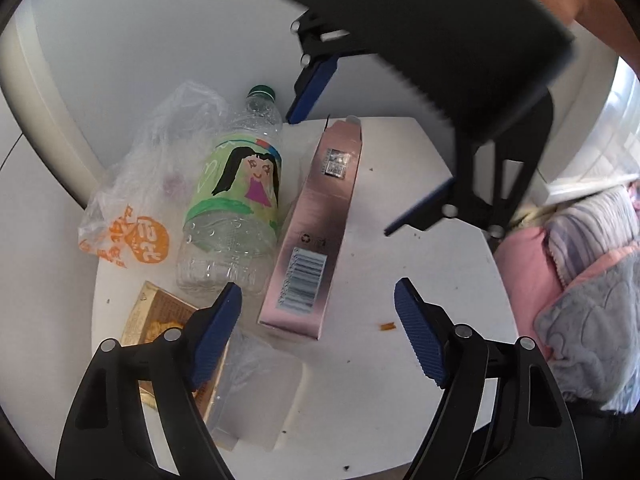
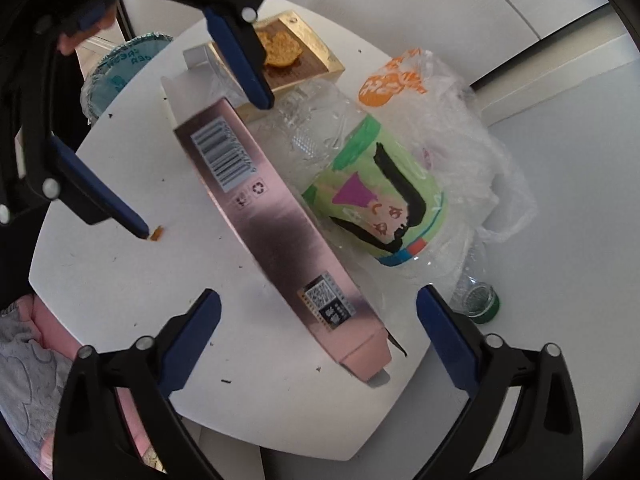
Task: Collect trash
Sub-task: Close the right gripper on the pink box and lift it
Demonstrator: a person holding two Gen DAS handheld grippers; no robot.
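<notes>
1. Pink carton [image 2: 276, 216] lies flat mid-table, long axis running upper left to lower right in the right wrist view; near-vertical at centre in the left wrist view.
2. Right gripper [image 2: 318, 334] straddles the carton's lower-right end, jaws wide, pads clear of it, nothing held.
3. Left gripper [image 1: 318, 330] sits over the barcode end at bottom centre, jaws wide, empty.
4. Both grippers near it; the right looks better lined across the narrow width.
5. Painted plastic bottle [image 1: 236, 208] lies parallel, touching the carton's side; plastic bag [image 1: 140, 200] beyond it.
6. Gold biscuit box [image 2: 304, 56] in the upper frame; white table [image 2: 120, 280] under all.
</notes>
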